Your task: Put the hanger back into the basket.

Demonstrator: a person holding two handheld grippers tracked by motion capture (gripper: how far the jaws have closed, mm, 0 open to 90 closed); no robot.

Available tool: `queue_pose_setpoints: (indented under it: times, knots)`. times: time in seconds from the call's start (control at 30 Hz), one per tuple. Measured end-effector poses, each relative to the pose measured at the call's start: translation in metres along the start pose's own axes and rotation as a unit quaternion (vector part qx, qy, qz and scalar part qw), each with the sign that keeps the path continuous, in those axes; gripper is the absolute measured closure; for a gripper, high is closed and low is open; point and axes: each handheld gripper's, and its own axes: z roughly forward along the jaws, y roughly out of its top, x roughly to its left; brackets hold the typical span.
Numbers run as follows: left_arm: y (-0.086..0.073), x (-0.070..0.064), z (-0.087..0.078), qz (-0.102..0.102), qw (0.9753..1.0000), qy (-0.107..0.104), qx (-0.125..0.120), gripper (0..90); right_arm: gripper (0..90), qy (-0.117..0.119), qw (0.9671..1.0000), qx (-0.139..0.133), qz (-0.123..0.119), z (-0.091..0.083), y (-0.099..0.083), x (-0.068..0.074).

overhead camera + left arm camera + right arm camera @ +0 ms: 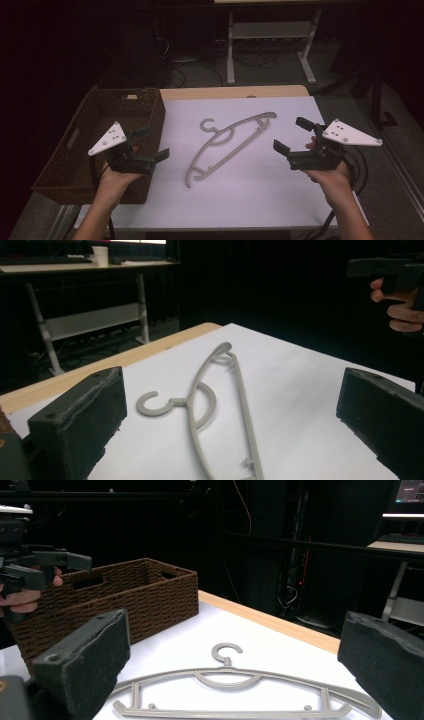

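Count: one basket, one hanger, two grippers, two hands. Left to right in the high view:

Brown woven basket (85,150) sits at the left edge of the table (280,200), part hanging off the white sheet (260,180) that covers most of the top. Has cut-out handles in the walls. Interior looks dark; can't tell if anything is inside. From the right gripper view the basket (150,592) shows only its outer walls and rim, contents not visible.

Left gripper (150,142) is held in the left hand (117,180) just over the basket's right wall, jaws spread wide, holding nothing. Grey three-cornered plate on top. In the left gripper view both jaws stand far apart with the hanger (215,405) lying between and beyond them.

Single grey plastic hanger (230,145) lies flat on the white sheet mid-table, hook toward the basket side and far edge, long bar running diagonally. Touched by neither gripper. Right gripper view shows the hanger (235,690) flat, hook pointing away from the camera.

Right gripper (290,135) is held in the right hand (330,175) at the right side of the sheet, jaws released and wide, empty, pointed toward the hanger and well apart from it.
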Motion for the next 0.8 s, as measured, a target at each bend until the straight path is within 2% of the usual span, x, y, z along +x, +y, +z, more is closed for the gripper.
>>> queue_pose_setpoints:
  times: [0.23, 0.47, 0.8]
  knots:
    - [0.000, -0.012, 0.011, 0.007, 0.9995, -0.014, 0.026, 0.0, 0.0, -0.004, 0.9998, 0.020, -0.002, 0.002, -0.005, -0.001]
    - [-0.003, -0.020, 0.024, 0.001, 0.9985, -0.024, 0.050, 0.0, 0.0, -0.008, 0.9985, 0.054, 0.004, 0.005, -0.020, -0.002]
    - [-0.014, -0.030, 0.054, -0.002, 0.9946, -0.034, 0.098, 0.0, 0.0, -0.009, 0.9961, 0.087, 0.009, 0.006, -0.039, -0.005]
